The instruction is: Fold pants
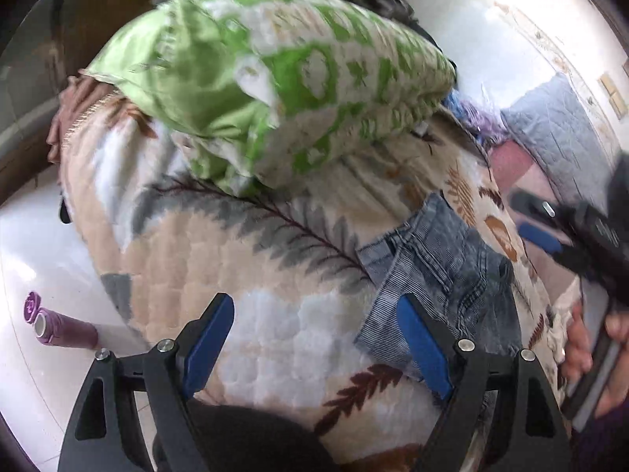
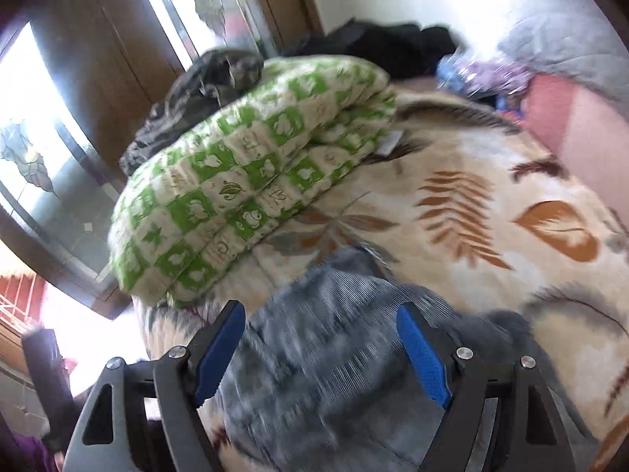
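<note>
A: Left wrist view: the bed point(image 1: 275, 346) fills the frame, a green quilt point(image 1: 275, 78) at twelve o'clock, the pants point(image 1: 436, 275) folded small at four o'clock.

B: Both tools?

A: Left tool point(image 1: 314, 342) gapes with nothing between its blue pads; right tool point(image 2: 320, 348) is spread wide over the pants point(image 2: 334, 354), gripping nothing.

B: Risk?

A: I'd guess a hasty pinch grabs one layer or the bedcover, dragging the fold apart.

Two handheld grippers are shown, each built from matte black angular arms with triangular cut-outs, fastened by round silver screws and tipped with ribbed blue pads point(image 1: 422, 348). A purple sleeve point(image 1: 601, 442) is seen at one edge.
</note>
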